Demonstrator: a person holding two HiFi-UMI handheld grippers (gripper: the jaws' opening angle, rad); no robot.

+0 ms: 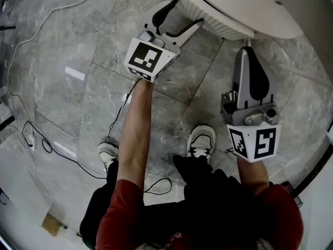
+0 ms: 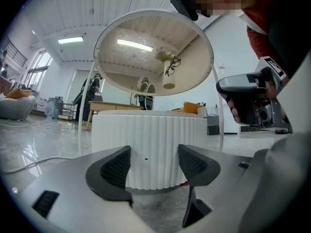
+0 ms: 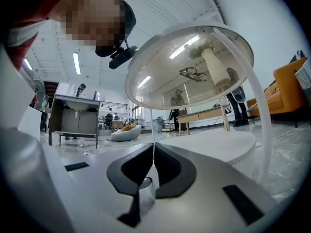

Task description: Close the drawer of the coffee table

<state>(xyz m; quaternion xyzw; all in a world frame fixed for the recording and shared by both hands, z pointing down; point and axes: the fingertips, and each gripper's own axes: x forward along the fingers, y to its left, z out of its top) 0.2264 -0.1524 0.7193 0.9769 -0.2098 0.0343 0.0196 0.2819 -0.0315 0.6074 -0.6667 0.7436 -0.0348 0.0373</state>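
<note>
The coffee table (image 1: pixel 244 1) is round and white with a ribbed side (image 2: pixel 150 147) and a clear glass upper tier (image 2: pixel 153 52) on thin white legs. No drawer gap shows on the ribbed face; only a small dark dot (image 2: pixel 146 159) marks it. My left gripper (image 1: pixel 179 17) is open and points at the ribbed side from a short way off, its pads (image 2: pixel 114 171) framing it. My right gripper (image 1: pixel 247 51) is shut and empty just short of the table's rim, its jaws (image 3: pixel 153 152) pressed together before the white lower top (image 3: pixel 218 147). The right gripper (image 2: pixel 248 101) also shows in the left gripper view.
Grey marble floor tiles (image 1: pixel 78 61) carry thin cables (image 1: pixel 36 139). The person's shoes (image 1: pixel 200 142) stand close to the table. A small cardboard box (image 1: pixel 52 223) lies at the lower left. An orange sofa (image 3: pixel 291 86) and desks (image 3: pixel 75 118) stand far off.
</note>
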